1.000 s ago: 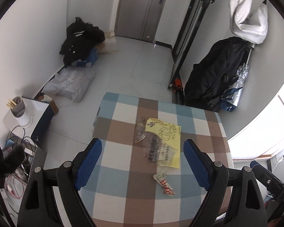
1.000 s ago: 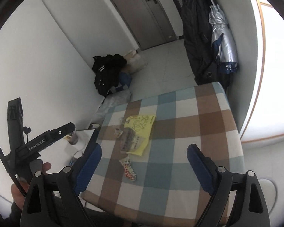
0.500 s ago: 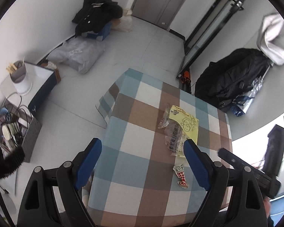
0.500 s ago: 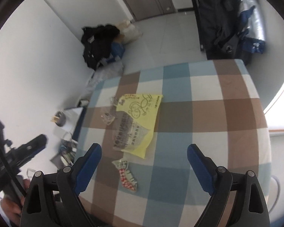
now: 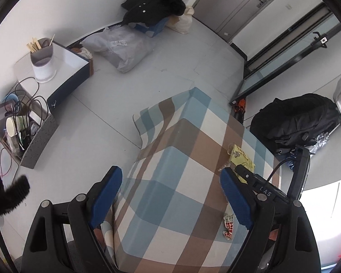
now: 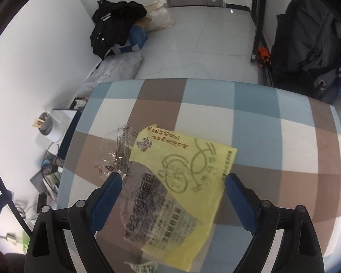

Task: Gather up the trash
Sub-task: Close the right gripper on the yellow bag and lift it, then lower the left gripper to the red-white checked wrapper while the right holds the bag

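Observation:
On the checkered tablecloth (image 6: 257,122) lie a yellow printed wrapper (image 6: 188,168), a clear plastic wrapper (image 6: 122,152) to its left, and a small red-and-white wrapper (image 5: 228,226) nearer the front. My right gripper (image 6: 172,195) hangs open just above the yellow wrapper, its blue pads apart on either side and touching nothing. My left gripper (image 5: 171,195) is open and empty over the table's left corner. In the left wrist view the black body of the right gripper (image 5: 266,191) covers most of the yellow wrapper (image 5: 241,157).
On the floor to the left are a grey basket (image 5: 38,141) of cables with a paper cup, a white box (image 5: 68,68) bearing a utensil holder, a plastic bag (image 5: 122,47) and black clothes (image 5: 152,2). A black backpack (image 5: 300,122) leans beyond the table's far right.
The right gripper has dropped close over the yellow wrapper. The left gripper has swung left and rolled, now over the table's left corner. Both stay open.

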`<action>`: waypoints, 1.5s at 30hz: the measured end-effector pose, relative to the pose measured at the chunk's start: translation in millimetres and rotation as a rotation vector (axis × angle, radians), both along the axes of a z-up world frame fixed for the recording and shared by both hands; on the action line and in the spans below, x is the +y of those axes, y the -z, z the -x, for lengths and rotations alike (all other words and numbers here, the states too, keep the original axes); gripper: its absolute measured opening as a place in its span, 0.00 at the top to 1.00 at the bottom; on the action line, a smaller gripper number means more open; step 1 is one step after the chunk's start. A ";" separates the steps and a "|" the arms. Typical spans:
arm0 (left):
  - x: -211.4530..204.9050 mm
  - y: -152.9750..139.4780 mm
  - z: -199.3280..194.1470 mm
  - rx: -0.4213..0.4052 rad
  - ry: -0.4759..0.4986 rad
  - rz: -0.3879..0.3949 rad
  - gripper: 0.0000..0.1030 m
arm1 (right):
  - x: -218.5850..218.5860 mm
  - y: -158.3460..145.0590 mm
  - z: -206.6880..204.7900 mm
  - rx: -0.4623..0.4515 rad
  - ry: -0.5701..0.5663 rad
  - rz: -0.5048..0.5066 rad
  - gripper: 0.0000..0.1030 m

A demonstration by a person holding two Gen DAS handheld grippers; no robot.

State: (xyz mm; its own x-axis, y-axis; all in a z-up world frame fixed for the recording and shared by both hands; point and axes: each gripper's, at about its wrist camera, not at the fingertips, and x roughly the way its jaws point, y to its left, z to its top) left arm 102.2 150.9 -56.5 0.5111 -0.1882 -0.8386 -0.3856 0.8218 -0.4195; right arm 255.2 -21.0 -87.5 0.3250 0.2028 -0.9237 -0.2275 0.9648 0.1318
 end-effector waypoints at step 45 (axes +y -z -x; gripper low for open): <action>-82.1 24.5 -5.8 0.088 0.191 -0.124 0.17 | -84.2 -74.3 32.6 -0.182 0.029 -0.142 0.98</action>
State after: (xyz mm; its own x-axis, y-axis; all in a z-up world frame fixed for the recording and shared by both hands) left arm 108.0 68.8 -81.0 0.4005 -0.1672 -0.9009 -0.2491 0.9263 -0.2826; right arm 222.6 -105.2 -13.2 0.4908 0.3151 -0.8123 -0.2324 0.9459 0.2265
